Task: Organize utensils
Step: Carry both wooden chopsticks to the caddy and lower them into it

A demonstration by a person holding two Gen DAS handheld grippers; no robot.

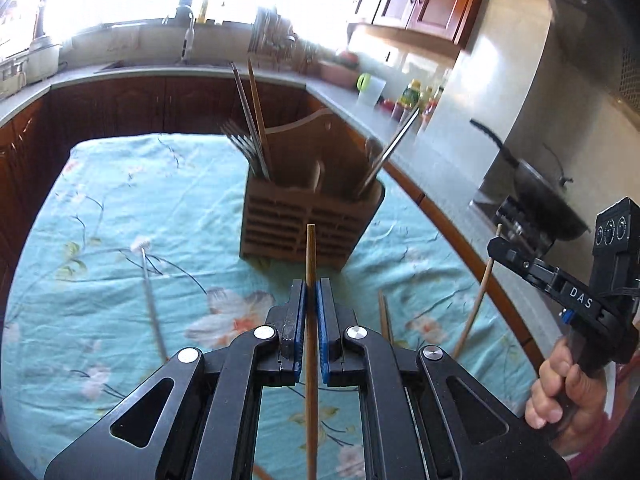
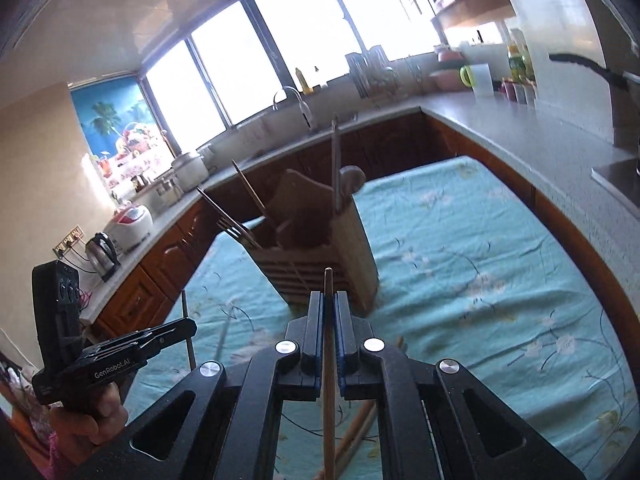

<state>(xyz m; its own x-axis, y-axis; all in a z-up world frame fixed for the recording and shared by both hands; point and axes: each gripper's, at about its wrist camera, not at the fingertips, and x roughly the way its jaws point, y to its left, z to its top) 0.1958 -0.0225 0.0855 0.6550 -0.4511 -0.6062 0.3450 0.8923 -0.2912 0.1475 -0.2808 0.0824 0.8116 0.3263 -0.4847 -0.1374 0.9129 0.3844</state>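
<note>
- The left gripper [image 1: 311, 300] is closed on a wooden chopstick [image 1: 311, 256], which is clamped between the blue pads [image 1: 300, 312] and stands up past the fingertips.
- The right gripper [image 2: 329, 312] is likewise closed on a second wooden chopstick [image 2: 328, 380], whose tip is seen just above the fingers.
- In the left wrist view the right gripper [image 1: 496, 246] is seen at the right edge, held by a hand [image 1: 560, 384], with its chopstick [image 1: 476, 304] slanting down.
- A wooden utensil holder [image 1: 308, 220] is stood on the floral turquoise tablecloth [image 1: 120, 200], ahead of both grippers.
- Forks [image 1: 244, 148] and chopsticks [image 1: 256, 108] are held in the holder's left compartment; a metal utensil [image 1: 392, 148] is leaned out of the right one.
- A metal utensil [image 1: 154, 304] is left lying on the cloth to the left, and more wooden chopsticks [image 2: 356, 432] are seen lying under the right gripper.
- A grey countertop [image 2: 520, 132] is curved round the table.
</note>
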